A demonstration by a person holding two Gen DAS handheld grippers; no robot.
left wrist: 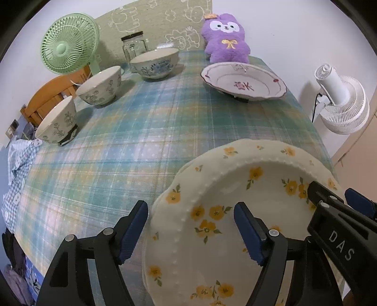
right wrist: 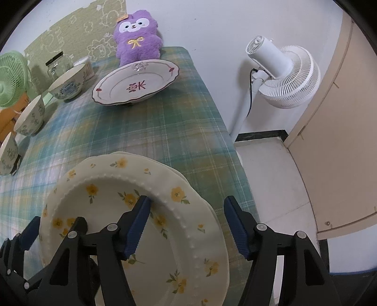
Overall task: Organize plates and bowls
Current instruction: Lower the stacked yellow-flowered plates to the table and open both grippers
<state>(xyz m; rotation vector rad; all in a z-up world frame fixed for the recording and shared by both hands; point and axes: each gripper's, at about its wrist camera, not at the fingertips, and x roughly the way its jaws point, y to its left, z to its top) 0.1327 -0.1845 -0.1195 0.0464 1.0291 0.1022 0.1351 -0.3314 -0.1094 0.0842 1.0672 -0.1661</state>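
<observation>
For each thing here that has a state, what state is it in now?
Left gripper: jaws open, astride yellow plate's rim.
Right gripper: jaws open, astride the opposite rim.
Yellow plate: upright.
Red-flower plate: tilted on a stand.
Near bowl: tilted.
Jar: lidded.

Table covered with a blue-green plaid tablecloth [left wrist: 146, 122], pushed up against a plain white wall [right wrist: 212, 21]. Green panel with white cartoon outlines [left wrist: 150, 21] leans on the wall behind the far edge. Purple plush bunny [right wrist: 136, 35] sits at the far end; clear glass jar with a dark lid [left wrist: 133, 46] just beside the panel. Green desk fan [left wrist: 69, 43] on the left, orange wooden chair back [left wrist: 50, 93] below it. White pedestal fan [right wrist: 280, 75] stands off the right side, cable plugged in. Light tiled floor [right wrist: 271, 179] with dark baseboard; beige door [right wrist: 339, 131] on the right. Even, diffuse lighting.
</observation>
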